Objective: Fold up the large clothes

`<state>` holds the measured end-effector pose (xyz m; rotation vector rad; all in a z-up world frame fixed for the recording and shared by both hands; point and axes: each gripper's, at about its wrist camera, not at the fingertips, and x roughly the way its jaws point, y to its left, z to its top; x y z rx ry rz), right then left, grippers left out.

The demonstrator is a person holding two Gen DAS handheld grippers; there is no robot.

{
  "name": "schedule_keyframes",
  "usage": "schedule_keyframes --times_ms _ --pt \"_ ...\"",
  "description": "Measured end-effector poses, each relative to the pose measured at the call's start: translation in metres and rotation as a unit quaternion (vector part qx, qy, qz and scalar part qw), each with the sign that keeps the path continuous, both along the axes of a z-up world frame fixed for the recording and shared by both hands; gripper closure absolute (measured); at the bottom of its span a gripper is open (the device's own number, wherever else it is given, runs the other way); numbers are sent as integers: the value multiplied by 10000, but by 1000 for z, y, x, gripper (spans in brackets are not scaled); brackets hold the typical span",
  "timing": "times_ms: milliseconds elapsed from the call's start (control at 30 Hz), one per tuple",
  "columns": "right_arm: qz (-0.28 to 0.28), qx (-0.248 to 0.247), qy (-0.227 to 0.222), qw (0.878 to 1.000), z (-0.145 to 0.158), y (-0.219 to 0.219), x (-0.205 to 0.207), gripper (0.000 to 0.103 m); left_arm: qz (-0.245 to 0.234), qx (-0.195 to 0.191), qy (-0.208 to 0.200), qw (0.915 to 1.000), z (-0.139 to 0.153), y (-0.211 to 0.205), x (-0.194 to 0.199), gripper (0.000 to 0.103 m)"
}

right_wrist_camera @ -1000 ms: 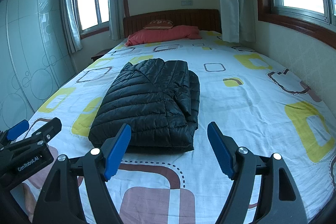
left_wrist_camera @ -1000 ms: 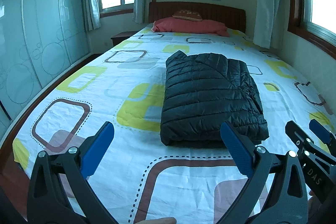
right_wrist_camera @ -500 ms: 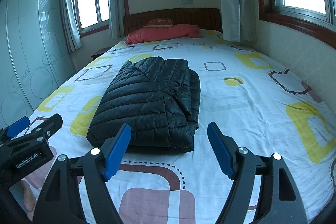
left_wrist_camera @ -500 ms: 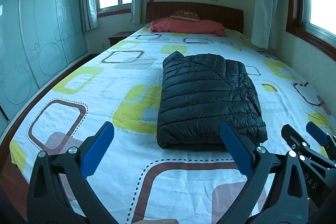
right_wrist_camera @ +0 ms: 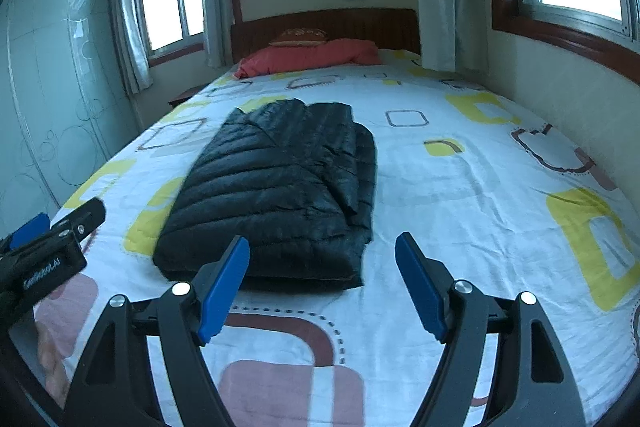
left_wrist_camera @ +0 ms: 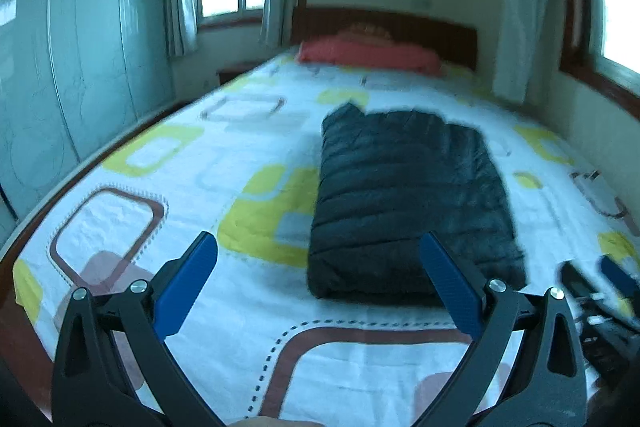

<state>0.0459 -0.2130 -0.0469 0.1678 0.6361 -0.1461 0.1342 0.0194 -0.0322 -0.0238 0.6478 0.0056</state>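
The black puffer jacket (right_wrist_camera: 276,195) is seen folded into a compact rectangle on the bed (right_wrist_camera: 460,187), lying lengthwise near the middle of the patterned sheet, with its near edge just beyond both grippers. White lettering on the body of the left gripper is seen at the lower left of the right wrist view; it is blurred, and only the ending "AI" can be made out. The left gripper (left_wrist_camera: 318,283) is held wide apart, with nothing between its blue pads (left_wrist_camera: 186,283), and is kept above the sheet short of the jacket. The right gripper (right_wrist_camera: 322,283) is likewise spread wide and nothing is gripped or touched by it. A red pillow (right_wrist_camera: 308,57) is laid against the wooden headboard (right_wrist_camera: 324,23). Compared with half a second earlier, the left wrist view is blurred by motion and the jacket is framed slightly further right; the jacket itself is unmoved on the bed.
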Motion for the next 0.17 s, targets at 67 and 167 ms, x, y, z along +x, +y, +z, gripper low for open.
schedule_keyframes --times_ms 67,167 --pt "-199 -127 81 9997 -11 -19 4 18 133 -110 392 9991 -20 17 21 2" --pt "-602 -365 408 9967 -36 -64 13 18 713 -130 860 9936 -55 57 57 2"
